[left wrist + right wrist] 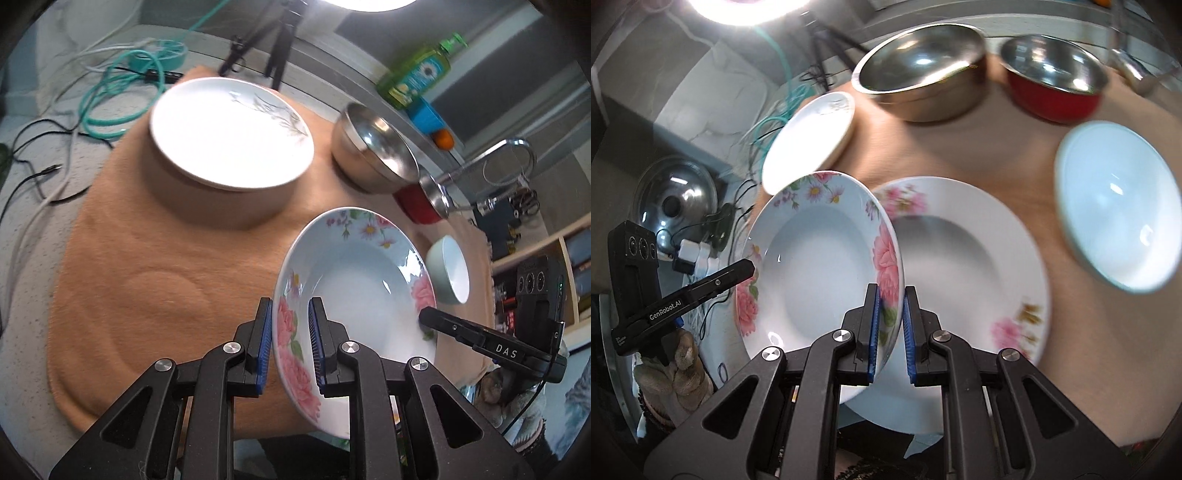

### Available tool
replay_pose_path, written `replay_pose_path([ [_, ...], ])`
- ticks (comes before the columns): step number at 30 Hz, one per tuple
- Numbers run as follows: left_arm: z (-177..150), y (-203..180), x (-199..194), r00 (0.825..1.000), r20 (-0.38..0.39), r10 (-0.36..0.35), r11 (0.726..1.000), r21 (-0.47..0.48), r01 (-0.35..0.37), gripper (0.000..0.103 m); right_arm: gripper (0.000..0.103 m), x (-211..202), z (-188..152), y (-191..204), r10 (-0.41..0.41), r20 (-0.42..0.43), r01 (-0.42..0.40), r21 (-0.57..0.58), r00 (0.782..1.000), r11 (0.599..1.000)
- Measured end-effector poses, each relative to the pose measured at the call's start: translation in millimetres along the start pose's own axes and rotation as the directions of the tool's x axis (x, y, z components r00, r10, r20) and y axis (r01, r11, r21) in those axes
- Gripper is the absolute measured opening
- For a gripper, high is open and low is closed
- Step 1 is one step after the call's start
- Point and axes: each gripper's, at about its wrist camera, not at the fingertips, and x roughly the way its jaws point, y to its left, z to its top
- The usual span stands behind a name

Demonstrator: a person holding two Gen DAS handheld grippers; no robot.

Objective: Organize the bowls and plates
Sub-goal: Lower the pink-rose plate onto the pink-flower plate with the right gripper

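Note:
A deep plate with pink roses on its rim (354, 295) (816, 266) hangs tilted above the orange cloth (147, 258), held from both sides. My left gripper (291, 306) is shut on its left rim, and my right gripper (890, 291) is shut on the opposite rim. A second flowered deep plate (967, 266) lies on the cloth just below. A white plate with a grey sprig (229, 133) (809, 140) lies farther back. A steel bowl (373, 155), a red bowl (421, 199) and a pale bowl (448, 273) (1115, 210) stand along the right.
Teal and black cables (122, 96) and tripod legs (273, 48) lie behind the cloth. A green soap bottle (421, 74) and a tap (509, 162) are at the back right. A steel lid (672, 195) sits off the cloth. A gloved hand (676, 373) holds the left gripper.

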Motion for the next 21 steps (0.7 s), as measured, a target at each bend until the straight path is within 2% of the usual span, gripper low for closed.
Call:
replay_pose_path([
  [9, -5.4, -24.2, 22.5, 0.998, -0.058, 0.001, 0.998, 0.065, 0.003, 0.017, 0.012, -5.8, -12.6, -31.2, -0.043, 0.0, 0.043, 0.056, 0.999, 0.997],
  [21, -8.0, -38.1, 39.6, 0.995, -0.083, 0.045, 0.994, 0.1, -0.037, 0.017, 0.012, -5.4, -18.1, -43.7, -0.064, -0.015, 0.065, 0.067, 0.998, 0.996],
])
